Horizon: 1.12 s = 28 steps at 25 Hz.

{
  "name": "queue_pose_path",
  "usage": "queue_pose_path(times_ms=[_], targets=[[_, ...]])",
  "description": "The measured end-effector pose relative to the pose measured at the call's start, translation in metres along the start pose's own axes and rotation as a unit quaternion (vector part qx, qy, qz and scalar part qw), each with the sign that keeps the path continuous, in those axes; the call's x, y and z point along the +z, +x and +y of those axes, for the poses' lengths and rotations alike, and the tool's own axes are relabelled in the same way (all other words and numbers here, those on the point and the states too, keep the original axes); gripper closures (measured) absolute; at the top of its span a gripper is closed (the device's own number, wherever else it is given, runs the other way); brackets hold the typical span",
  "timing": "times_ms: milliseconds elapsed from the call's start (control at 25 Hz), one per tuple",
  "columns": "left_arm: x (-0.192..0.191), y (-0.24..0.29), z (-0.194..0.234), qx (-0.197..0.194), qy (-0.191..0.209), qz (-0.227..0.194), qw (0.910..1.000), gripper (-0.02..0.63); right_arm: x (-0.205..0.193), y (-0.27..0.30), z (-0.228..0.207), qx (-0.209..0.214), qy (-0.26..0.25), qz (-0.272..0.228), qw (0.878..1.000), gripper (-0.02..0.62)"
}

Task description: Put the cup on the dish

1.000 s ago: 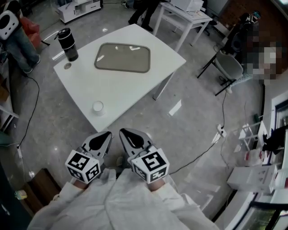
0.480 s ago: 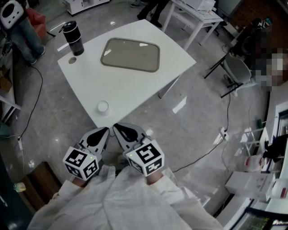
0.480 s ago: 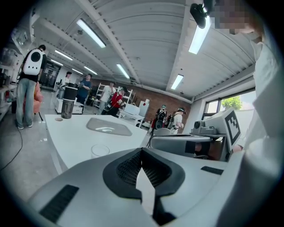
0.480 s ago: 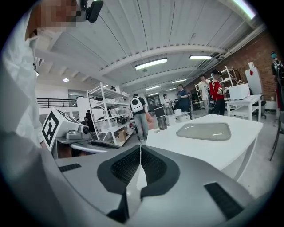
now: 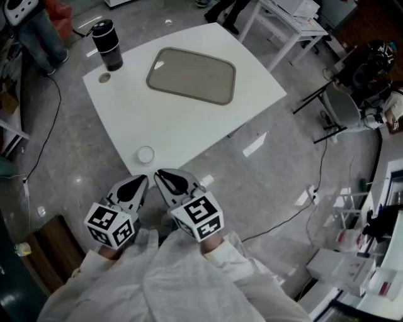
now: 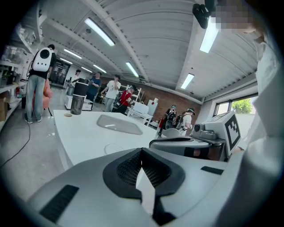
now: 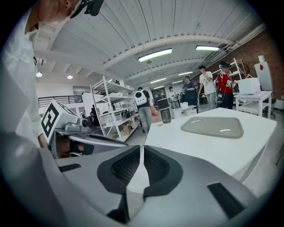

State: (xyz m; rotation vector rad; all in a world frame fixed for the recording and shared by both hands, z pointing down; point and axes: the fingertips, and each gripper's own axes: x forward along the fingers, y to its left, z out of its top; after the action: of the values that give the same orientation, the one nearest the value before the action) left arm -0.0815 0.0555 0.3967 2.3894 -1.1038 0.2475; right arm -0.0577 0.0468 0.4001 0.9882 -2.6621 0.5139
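The cup (image 5: 145, 155) is small and white and stands near the white table's (image 5: 182, 126) near corner. The dish (image 5: 191, 75) is a grey rounded tray, farther back on the table and empty. Both grippers hover side by side over the floor just short of that corner. My left gripper (image 5: 141, 180) is shut with nothing in it, its tips a little short of the cup. My right gripper (image 5: 161, 173) is shut and empty too. In the left gripper view the closed jaws (image 6: 141, 150) point at the table, with the dish (image 6: 119, 124) beyond. The right gripper view shows its own closed jaws (image 7: 143, 148) and the dish (image 7: 213, 126).
A black tumbler (image 5: 107, 44) stands at the table's far left corner, with a small round lid (image 5: 104, 78) beside it. A folding chair (image 5: 340, 107) and a second white table (image 5: 289, 16) stand to the right. Cables run over the grey floor. Several people stand in the background.
Both grippers have moved forward toward the table's near corner, and the table with the cup now sits closer to them. Both stay shut.
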Motion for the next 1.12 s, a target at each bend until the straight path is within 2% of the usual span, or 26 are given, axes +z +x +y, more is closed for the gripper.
queue_pose_path(times_ms=[480, 760, 1000, 1120], targets=[[0.003, 0.025, 0.036, 0.05, -0.029, 0.01, 0.9983, 0.597, -0.011, 0.038, -0.02, 0.056, -0.024, 0.044, 0.997, 0.564], [-0.002, 0.024, 0.058, 0.077, -0.043, 0.008, 0.9961, 0.598, -0.024, 0.057, -0.028, 0.072, -0.039, 0.061, 0.995, 0.498], [-0.012, 0.02, 0.07, 0.099, -0.064, 0.006, 0.993, 0.598, -0.036, 0.071, -0.028, 0.085, -0.065, 0.076, 0.991, 0.378], [-0.019, 0.02, 0.074, 0.1, -0.071, 0.012, 0.9924, 0.598, -0.045, 0.079, -0.025, 0.089, -0.08, 0.089, 0.989, 0.352]])
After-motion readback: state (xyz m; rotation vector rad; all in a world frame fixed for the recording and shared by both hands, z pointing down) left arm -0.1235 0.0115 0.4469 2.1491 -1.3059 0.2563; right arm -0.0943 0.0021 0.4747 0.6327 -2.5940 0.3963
